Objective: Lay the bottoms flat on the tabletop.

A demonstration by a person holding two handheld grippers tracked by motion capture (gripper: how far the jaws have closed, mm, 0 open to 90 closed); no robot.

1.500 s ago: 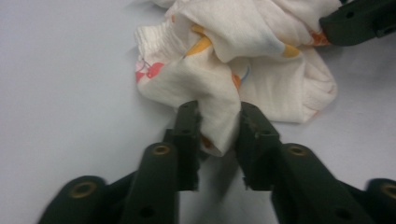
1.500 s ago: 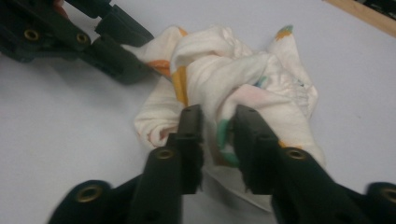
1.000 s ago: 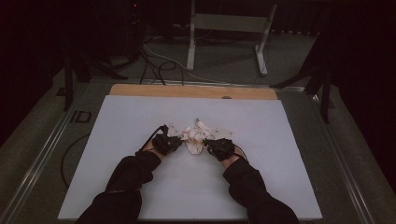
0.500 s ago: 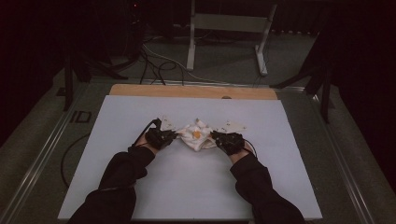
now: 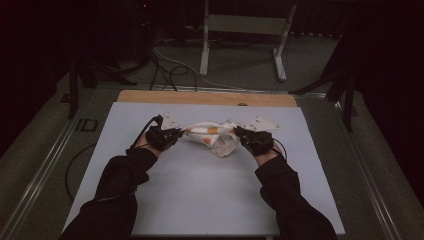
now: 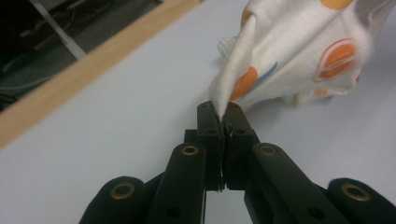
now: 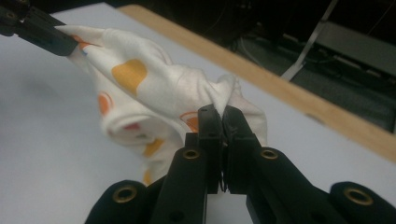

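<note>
Both grippers, left (image 6: 220, 113) and right (image 7: 221, 115), pinch opposite edges of the spotted cloth (image 5: 212, 136) stretched above the white table (image 5: 200, 195), so a hard pull could slip a thin edge free.

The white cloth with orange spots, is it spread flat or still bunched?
Bunched: the cloth hangs crumpled between the left gripper and right gripper, each pinching one end.

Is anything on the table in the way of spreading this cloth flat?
Nothing visible. Both the left hand-held gripper and the right hand-held gripper are shut on the cloth, and the white table around it looks bare.
</note>
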